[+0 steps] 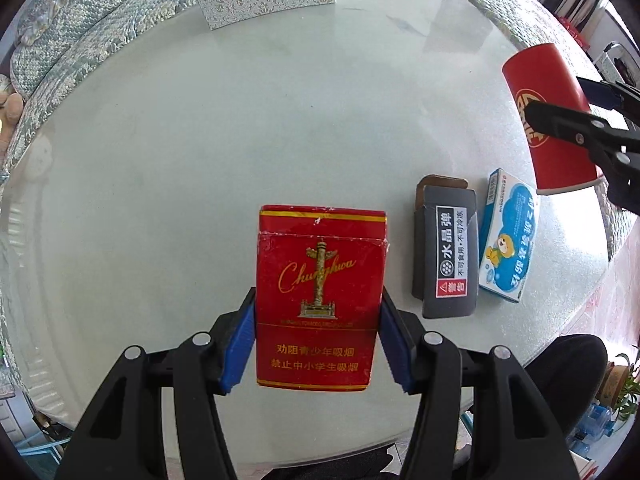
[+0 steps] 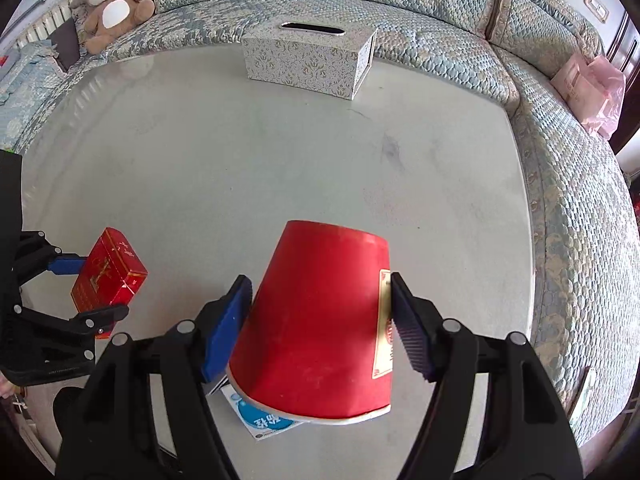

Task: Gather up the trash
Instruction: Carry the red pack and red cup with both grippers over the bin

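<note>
My left gripper point(image 1: 318, 332) is shut on a red Chunghwa cigarette pack point(image 1: 320, 296) and holds it above the pale round table point(image 1: 240, 140). My right gripper point(image 2: 320, 328) is shut on an upside-down red paper cup point(image 2: 320, 328), also above the table. In the left wrist view the cup point(image 1: 548, 116) is at the far right in the right gripper. In the right wrist view the cigarette pack point(image 2: 108, 276) is at the left in the left gripper. A grey box point(image 1: 446, 252) and a blue-and-white box point(image 1: 508, 240) lie side by side on the table.
A patterned tissue box point(image 2: 308, 60) stands at the table's far edge. A curved blue-green sofa point(image 2: 560, 140) wraps around the table, with a teddy bear point(image 2: 112, 4) at its left and a pink bag point(image 2: 592, 88) at its right. The blue-and-white box point(image 2: 264, 420) lies under the cup.
</note>
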